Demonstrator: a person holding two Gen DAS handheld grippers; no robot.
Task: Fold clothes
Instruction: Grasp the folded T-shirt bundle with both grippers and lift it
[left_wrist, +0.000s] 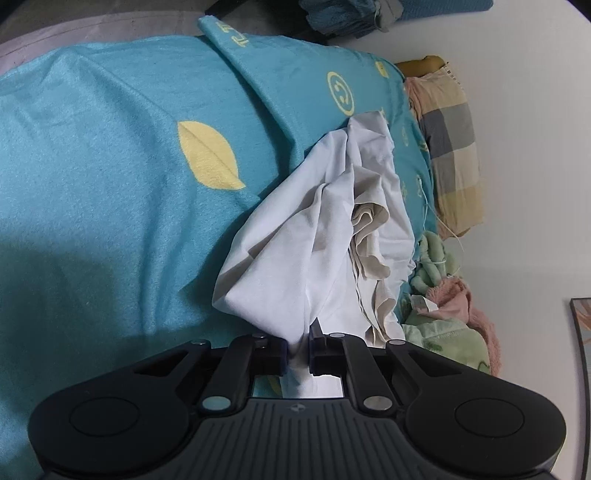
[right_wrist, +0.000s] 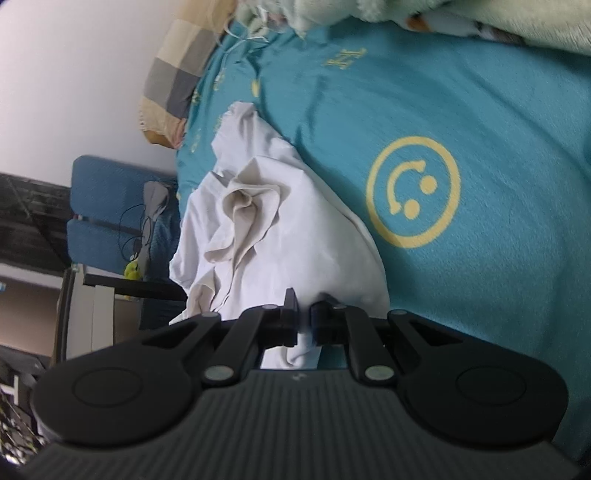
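A crumpled white garment (left_wrist: 295, 236) with a beige inner layer lies on the teal bedspread (left_wrist: 110, 184). In the left wrist view my left gripper (left_wrist: 296, 350) is shut on a bunched edge of the white cloth, which is pinched between its black pads. The right wrist view shows the same white garment (right_wrist: 280, 229) on the bedspread (right_wrist: 498, 277). My right gripper (right_wrist: 304, 325) is shut on another edge of it, with a fold of cloth squeezed between the pads and hanging below them.
A checked pillow (left_wrist: 450, 147) lies by the white wall, with green and pink plush fabrics (left_wrist: 450, 306) near it. In the right wrist view a blue chair (right_wrist: 107, 210) with cables stands beyond the bed's edge, and a pale green blanket (right_wrist: 480, 18) lies at the top.
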